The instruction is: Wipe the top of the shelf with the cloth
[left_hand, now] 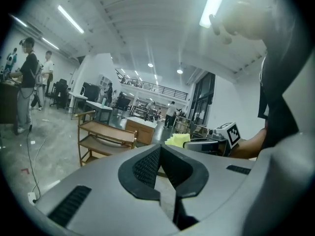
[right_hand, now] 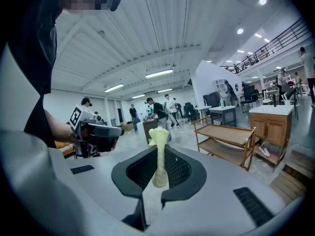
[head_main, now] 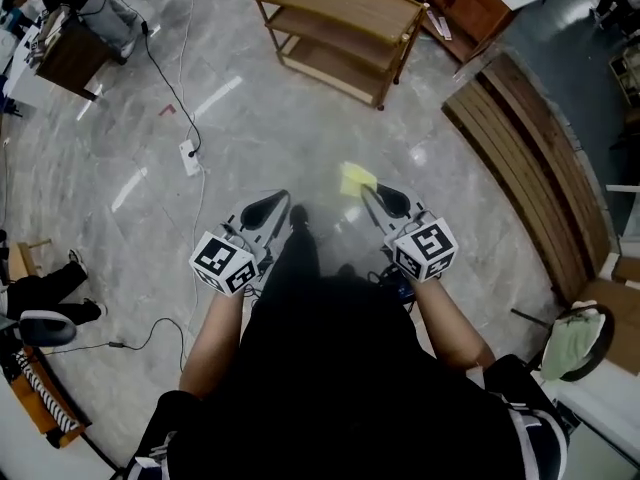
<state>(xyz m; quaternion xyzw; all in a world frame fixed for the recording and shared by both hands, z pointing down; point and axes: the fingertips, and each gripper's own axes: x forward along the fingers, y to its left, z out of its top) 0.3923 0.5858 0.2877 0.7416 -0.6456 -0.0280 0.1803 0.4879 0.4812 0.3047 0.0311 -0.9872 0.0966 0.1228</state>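
Note:
A wooden three-level shelf [head_main: 340, 30] stands on the floor well ahead of me, its top bare; it also appears as the shelf [left_hand: 106, 136] in the left gripper view and the shelf [right_hand: 226, 139] in the right gripper view. My right gripper [head_main: 368, 194] is shut on a pale yellow cloth [head_main: 356, 179], which sticks up edge-on between the jaws as the cloth [right_hand: 159, 156]. My left gripper [head_main: 284, 199] is shut with nothing in it, level with the right one. The left gripper view catches the right gripper [left_hand: 209, 144] and the cloth [left_hand: 178, 140].
A wooden cabinet [head_main: 462, 0] stands right of the shelf, and a long slatted wooden platform [head_main: 535, 158] runs along the right. A power strip [head_main: 190, 155] and cables lie on the floor at left. Several people and desks are in the background.

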